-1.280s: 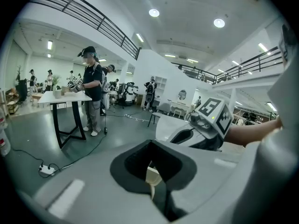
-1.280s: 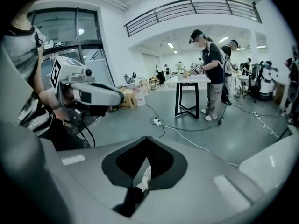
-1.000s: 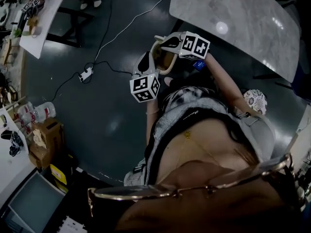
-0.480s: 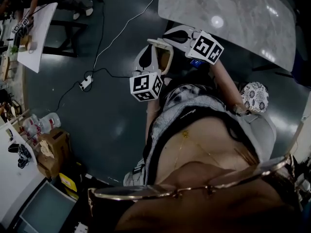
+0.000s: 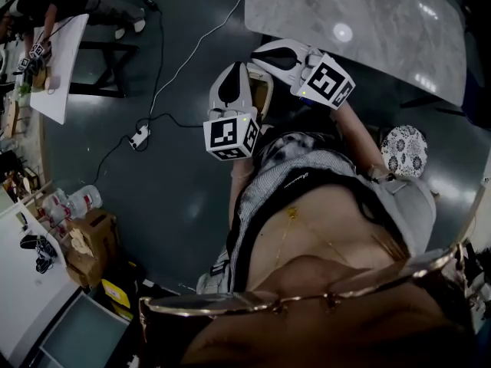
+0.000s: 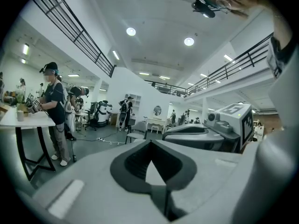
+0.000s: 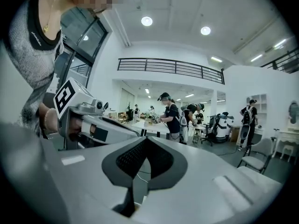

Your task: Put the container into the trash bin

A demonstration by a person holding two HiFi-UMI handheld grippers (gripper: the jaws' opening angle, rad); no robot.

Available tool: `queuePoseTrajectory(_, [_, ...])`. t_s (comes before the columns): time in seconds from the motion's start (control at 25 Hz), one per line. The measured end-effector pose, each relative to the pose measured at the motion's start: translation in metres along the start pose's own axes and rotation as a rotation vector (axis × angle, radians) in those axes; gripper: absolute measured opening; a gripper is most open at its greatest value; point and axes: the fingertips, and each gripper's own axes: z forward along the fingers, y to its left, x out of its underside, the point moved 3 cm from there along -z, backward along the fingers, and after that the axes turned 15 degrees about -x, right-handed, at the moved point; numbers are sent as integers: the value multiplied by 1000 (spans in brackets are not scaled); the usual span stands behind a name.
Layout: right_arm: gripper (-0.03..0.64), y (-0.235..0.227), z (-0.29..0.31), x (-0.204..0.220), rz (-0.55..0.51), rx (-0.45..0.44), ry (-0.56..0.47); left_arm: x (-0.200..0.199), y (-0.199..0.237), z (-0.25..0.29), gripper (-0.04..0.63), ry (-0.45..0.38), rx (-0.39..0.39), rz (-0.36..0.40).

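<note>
Both grippers are held up in front of the person's chest, above a dark floor. My left gripper (image 5: 230,71) is white with a marker cube and points away from the body. My right gripper (image 5: 261,52) lies across just beyond it. Between them shows a sliver of a tan, round-rimmed thing (image 5: 263,98); I cannot tell whether it is the container or a bin. In the left gripper view my left gripper (image 6: 152,171) has its jaws together with nothing in them. The right gripper view shows my right gripper (image 7: 142,164) the same way, pointing into the room.
A grey marble table (image 5: 383,29) stands just ahead. A power strip (image 5: 140,136) with cables lies on the floor at left. Bottles (image 5: 77,202) and a cardboard box (image 5: 88,240) sit lower left. A person works at a white table (image 5: 57,60); a chair (image 6: 135,135) stands further off.
Both grippers have drifted slightly and turned, the right one swinging outward to the right. The tan rimmed thing between them is more covered now than a second ago.
</note>
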Motion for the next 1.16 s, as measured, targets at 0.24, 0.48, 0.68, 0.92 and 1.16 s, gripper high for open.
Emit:
queuePoseTrajectory(0.24, [26,4,-8,2,-3,6,-4,-3,-9,-2,0,-15,8,11])
queuePoseTrajectory(0.48, [26,-1,-13,1,18,11,-13,-5,-13,0,0,-12,3,16])
queuePoseTrajectory(0.68, [26,5,-20,2,19,14,-12,-1,-17,-6,0,-10,-4,19])
queuePoseTrajectory(0.92, [26,12,-18,3,18,11,-3,1,-16,-12,0,-7,-4,19])
queuePoseTrajectory(1.16, [25,13,-24,5,18,7,4,3,-25,-12,0,-1,4,22])
